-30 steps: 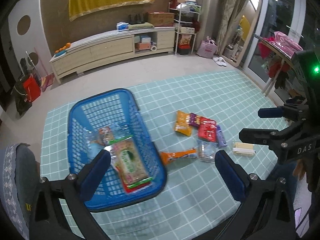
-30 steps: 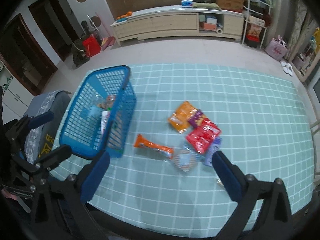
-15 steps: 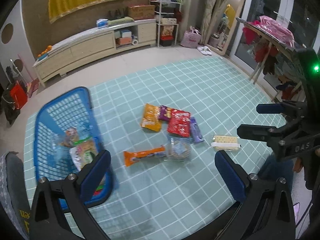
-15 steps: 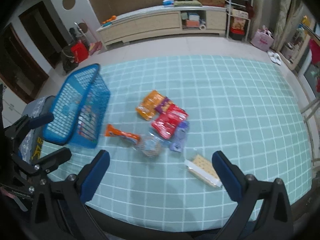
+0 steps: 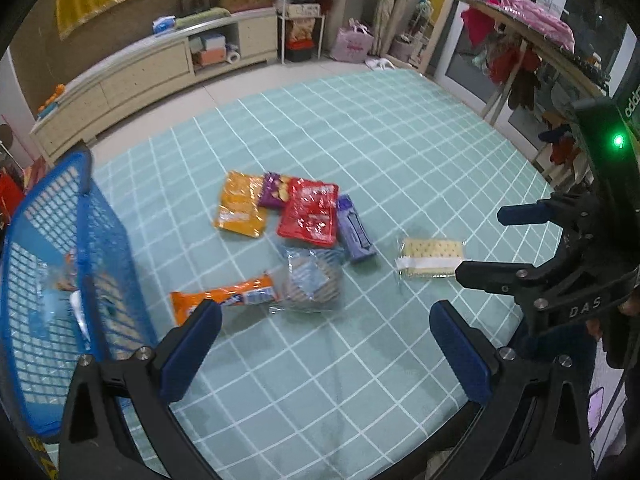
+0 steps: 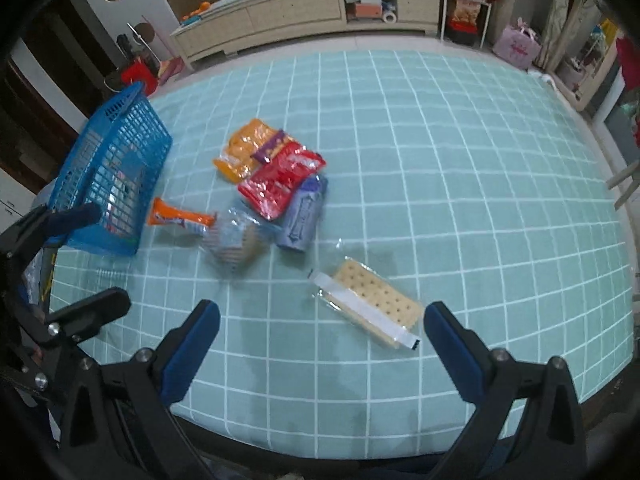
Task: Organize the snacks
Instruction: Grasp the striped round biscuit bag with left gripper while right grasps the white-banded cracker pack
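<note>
Several snack packs lie on a teal checked mat: an orange bag, a red bag, a purple pack, a clear cookie pack, an orange bar and a cracker pack. A blue basket with snacks inside stands at the left. My left gripper is open above the mat near the cookie pack. My right gripper is open, the cracker pack lying just ahead of its right finger.
A long low cabinet runs along the back wall. A shelf rack and a pink bag stand at the back right. A clothes-laden rack is on the right. The mat's right half holds no snacks.
Both views have swung right: the basket slid to the left edge, and the snack pile and cracker pack now sit nearer the middle. Both grippers stay open and empty.
</note>
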